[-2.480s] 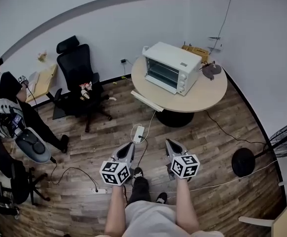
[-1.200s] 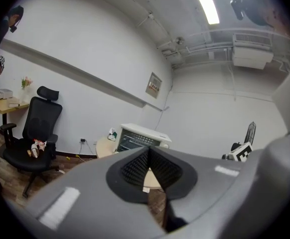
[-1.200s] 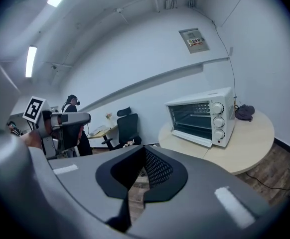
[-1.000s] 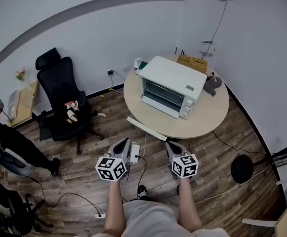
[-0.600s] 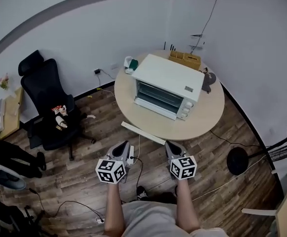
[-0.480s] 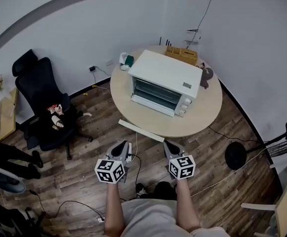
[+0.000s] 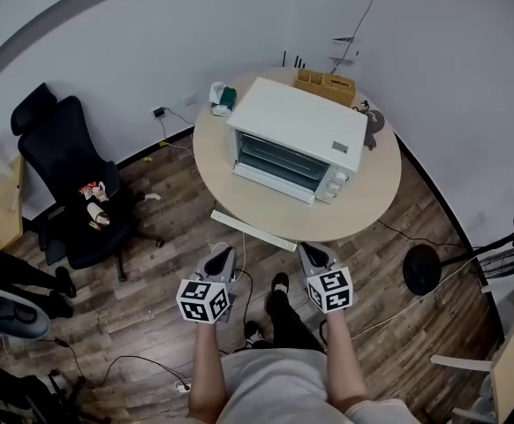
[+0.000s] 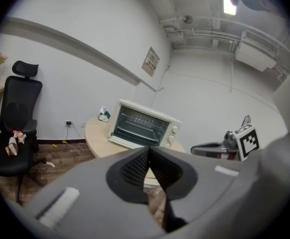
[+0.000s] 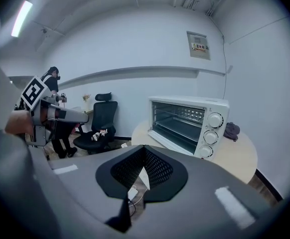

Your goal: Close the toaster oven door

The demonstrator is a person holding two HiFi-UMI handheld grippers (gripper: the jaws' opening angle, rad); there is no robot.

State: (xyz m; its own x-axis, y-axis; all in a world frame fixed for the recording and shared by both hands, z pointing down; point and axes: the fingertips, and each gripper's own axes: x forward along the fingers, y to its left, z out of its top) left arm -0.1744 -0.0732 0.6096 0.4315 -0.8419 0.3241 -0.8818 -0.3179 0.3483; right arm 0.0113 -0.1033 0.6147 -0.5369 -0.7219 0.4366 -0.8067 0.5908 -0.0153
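Left hand-held gripper (image 7: 221, 254) and right hand-held gripper (image 7: 314, 252), both closed and empty, hang well short of the toaster oven (image 7: 303, 122).

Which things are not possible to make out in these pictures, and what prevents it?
Left gripper view: outer door edge of the toaster oven, behind the left gripper.
Right gripper view: knob markings and wall sign print, too small.
Head view: table base, under its top.
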